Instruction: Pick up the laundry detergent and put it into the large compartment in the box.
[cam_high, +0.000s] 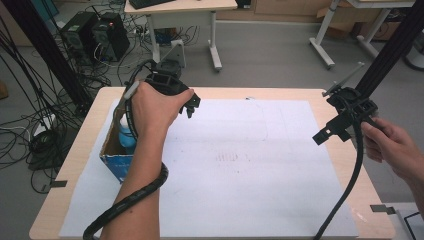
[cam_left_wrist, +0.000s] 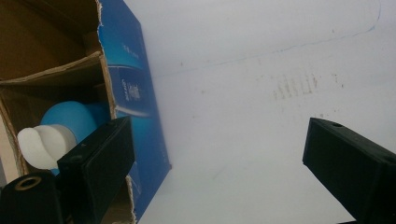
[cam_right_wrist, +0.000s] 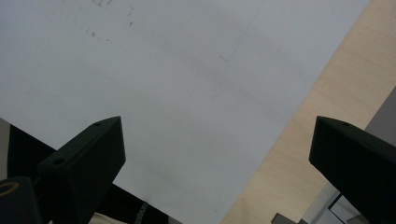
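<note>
While apart, both grippers' jaws empty.

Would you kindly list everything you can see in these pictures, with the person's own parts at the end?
table: one, light wood, under everything.
white sheet: one, white with faint marks, covering most of the table.
cardboard box: one, blue outside and brown inside, open, at the sheet's left edge.
bottle: one, blue with white cap, inside the box.
desks: two, white-legged, on the floor behind.
computer towers: two, black, on the floor at far left among cables.
left gripper: one, black, open, above the sheet beside the box.
right gripper: one, black, open, above the sheet's right edge.
</note>
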